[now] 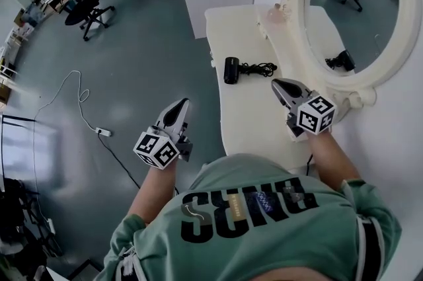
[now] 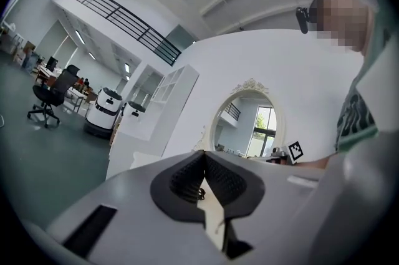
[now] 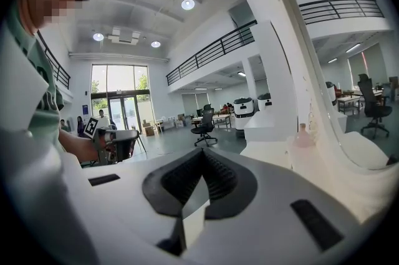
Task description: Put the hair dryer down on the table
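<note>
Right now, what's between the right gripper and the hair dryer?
Only the black cord of the hair dryer, bunched on the white table; otherwise bare tabletop up to the right gripper. The head view shows it.

The oval mirror point(image 1: 360, 2) runs off the top and right edges of the head view, with only part of its frame showing. The near end of the white table point(image 1: 244, 114) vanishes beneath the person's green sweatshirt point(image 1: 264, 220). The hair dryer point(image 1: 231, 70) sits too small for detail, and its cord point(image 1: 259, 68) bunches into a tangle whose plug cannot be picked out. A pale pink object point(image 1: 275, 12) by the mirror is too blurred to name.
</note>
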A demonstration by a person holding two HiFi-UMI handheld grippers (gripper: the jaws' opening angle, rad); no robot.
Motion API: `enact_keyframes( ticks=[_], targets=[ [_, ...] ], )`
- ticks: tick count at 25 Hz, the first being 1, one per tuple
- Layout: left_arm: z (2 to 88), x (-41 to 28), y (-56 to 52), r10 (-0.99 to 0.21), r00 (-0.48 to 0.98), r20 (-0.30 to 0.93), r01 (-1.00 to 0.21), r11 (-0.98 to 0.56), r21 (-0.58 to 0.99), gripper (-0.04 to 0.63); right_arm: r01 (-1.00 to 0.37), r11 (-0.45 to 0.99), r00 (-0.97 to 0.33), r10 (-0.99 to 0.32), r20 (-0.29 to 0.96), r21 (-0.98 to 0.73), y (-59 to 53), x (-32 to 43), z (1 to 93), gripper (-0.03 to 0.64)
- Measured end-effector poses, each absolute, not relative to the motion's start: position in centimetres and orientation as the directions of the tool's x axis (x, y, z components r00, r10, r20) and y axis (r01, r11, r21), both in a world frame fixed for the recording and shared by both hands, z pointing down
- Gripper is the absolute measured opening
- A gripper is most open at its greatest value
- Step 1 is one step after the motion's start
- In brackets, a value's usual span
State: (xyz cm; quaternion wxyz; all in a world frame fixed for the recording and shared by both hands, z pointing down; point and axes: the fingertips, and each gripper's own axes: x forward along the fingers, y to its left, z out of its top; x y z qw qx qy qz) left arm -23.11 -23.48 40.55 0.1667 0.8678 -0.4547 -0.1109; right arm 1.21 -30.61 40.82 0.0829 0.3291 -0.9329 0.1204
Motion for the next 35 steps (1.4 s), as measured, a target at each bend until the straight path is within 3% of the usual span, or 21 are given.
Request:
enact_keyframes(
  ticks=[35],
  targets=[
    [40.2, -21.6, -23.5, -0.806, 0.589, -0.056, -0.726, -0.558, 0.403, 0.011, -0.645, 0.745, -0.761, -0.607, 0.229, -0.169, -30.3, 1.6, 41.4, -0.006]
  ],
)
